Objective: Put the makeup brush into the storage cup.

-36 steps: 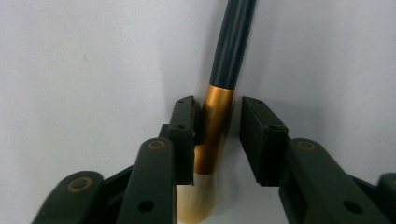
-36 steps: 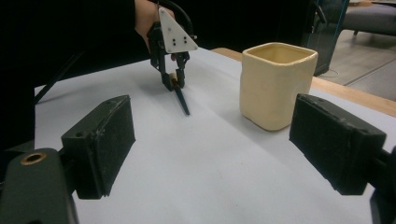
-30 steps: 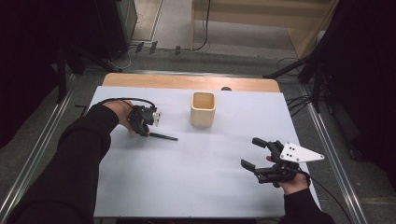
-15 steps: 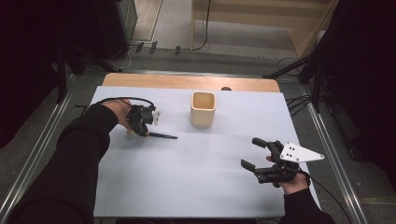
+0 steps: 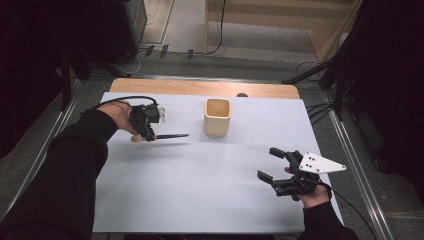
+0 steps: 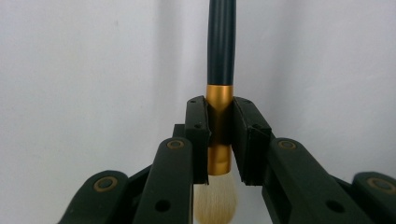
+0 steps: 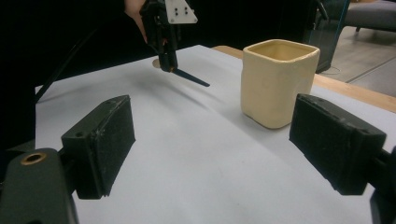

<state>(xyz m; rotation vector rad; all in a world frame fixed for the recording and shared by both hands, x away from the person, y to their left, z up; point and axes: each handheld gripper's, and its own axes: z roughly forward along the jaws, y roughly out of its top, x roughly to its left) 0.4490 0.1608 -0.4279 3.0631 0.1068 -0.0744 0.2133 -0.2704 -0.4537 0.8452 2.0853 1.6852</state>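
brush (image 6: 219, 70): black handle, gold band, cream-white bristles | cup (image 5: 217, 116): plain pale cream, no pattern | tabletop (image 5: 200, 200): plain white sheet, light wood strip at upper edge | left gripper (image 5: 146, 131) and right gripper (image 5: 272, 165): black fingers | sleeve (image 5: 65, 170): black

A cream square cup (image 5: 217, 117) stands upright on the white sheet (image 5: 210, 190) which covers the bench (image 5: 200, 88). The wooden edge of the bench shows at the far side. Behind it, on the grey floor (image 5: 260, 42), some black cables (image 5: 320, 112) lie.
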